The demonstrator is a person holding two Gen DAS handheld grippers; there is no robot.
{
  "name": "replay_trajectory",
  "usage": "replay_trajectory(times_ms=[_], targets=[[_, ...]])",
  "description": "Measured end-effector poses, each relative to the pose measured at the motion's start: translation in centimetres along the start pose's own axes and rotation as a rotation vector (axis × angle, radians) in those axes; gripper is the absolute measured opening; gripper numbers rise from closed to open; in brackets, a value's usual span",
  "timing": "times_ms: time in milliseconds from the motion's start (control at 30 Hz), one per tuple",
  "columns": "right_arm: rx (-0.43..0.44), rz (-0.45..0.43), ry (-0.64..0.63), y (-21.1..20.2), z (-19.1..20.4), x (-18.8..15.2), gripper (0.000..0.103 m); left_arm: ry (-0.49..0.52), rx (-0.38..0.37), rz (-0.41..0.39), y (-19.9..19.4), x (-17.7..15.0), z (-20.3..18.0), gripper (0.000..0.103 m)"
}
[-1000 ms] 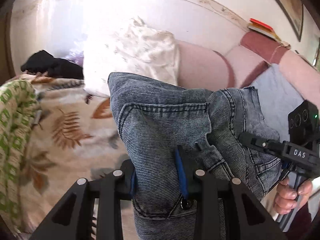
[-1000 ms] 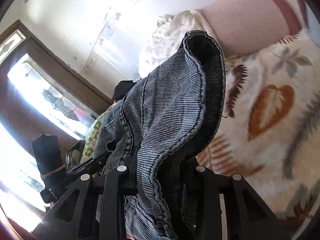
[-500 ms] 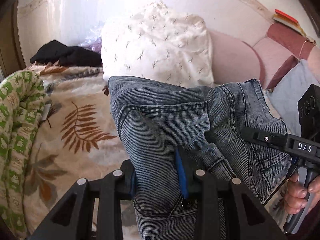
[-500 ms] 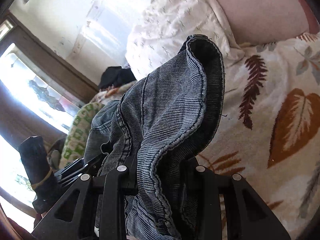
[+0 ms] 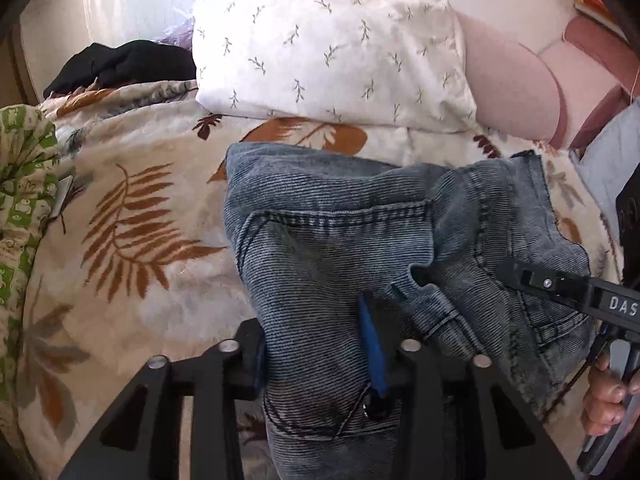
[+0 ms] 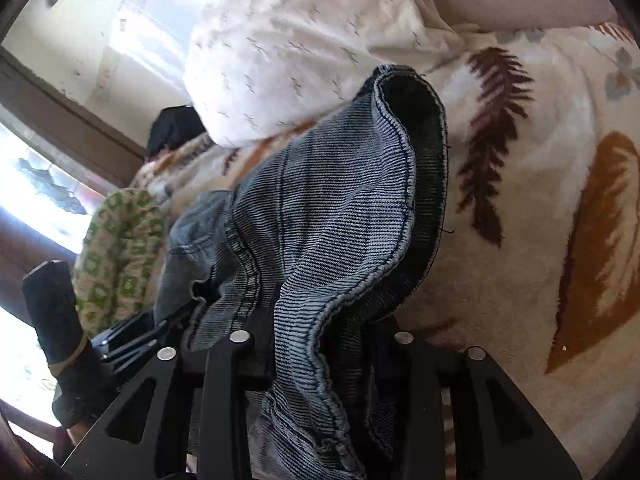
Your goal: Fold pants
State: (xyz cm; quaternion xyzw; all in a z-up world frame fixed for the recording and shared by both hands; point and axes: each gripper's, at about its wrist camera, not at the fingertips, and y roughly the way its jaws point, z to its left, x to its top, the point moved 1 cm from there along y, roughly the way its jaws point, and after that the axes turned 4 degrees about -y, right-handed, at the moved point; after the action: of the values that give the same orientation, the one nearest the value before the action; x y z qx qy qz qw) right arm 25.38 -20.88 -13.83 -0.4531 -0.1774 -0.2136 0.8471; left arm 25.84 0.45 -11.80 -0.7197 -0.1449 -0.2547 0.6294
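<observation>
Grey-blue denim pants (image 5: pixel 340 240) hang bunched between my two grippers, just above a leaf-print bedspread (image 5: pixel 132 240). My left gripper (image 5: pixel 316 344) has the waistband and back-pocket part between its fingers; its jaws are opening, and the denim still fills the gap and touches the blue pad (image 5: pixel 372 344). The right gripper (image 5: pixel 560 288), held by a hand (image 5: pixel 604 404), reaches into the fabric from the right. In the right wrist view the pants (image 6: pixel 328 208) drape over my right gripper (image 6: pixel 320 340); its jaws are opening too, with folded denim still between them.
A white sprigged pillow (image 5: pixel 328 40) leans against a pink headboard (image 5: pixel 512 88) behind the pants. A green patterned blanket (image 5: pixel 20 184) lies at the bed's left edge and a black garment (image 5: pixel 120 64) at the far left. A window (image 6: pixel 36 184) is beyond.
Both grippers have come down and forward over the bed, lowering the pants close to the bedspread. The pillow now fills the upper view. Both pairs of fingers stand slightly wider apart.
</observation>
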Motion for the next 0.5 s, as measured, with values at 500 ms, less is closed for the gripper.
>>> replay_trajectory(times_ms=[500], targets=[[-0.196, -0.124, -0.119, -6.7, 3.2, -1.7, 0.060, 0.025, 0.237, -0.161, -8.1, -0.8, 0.7, 0.084]])
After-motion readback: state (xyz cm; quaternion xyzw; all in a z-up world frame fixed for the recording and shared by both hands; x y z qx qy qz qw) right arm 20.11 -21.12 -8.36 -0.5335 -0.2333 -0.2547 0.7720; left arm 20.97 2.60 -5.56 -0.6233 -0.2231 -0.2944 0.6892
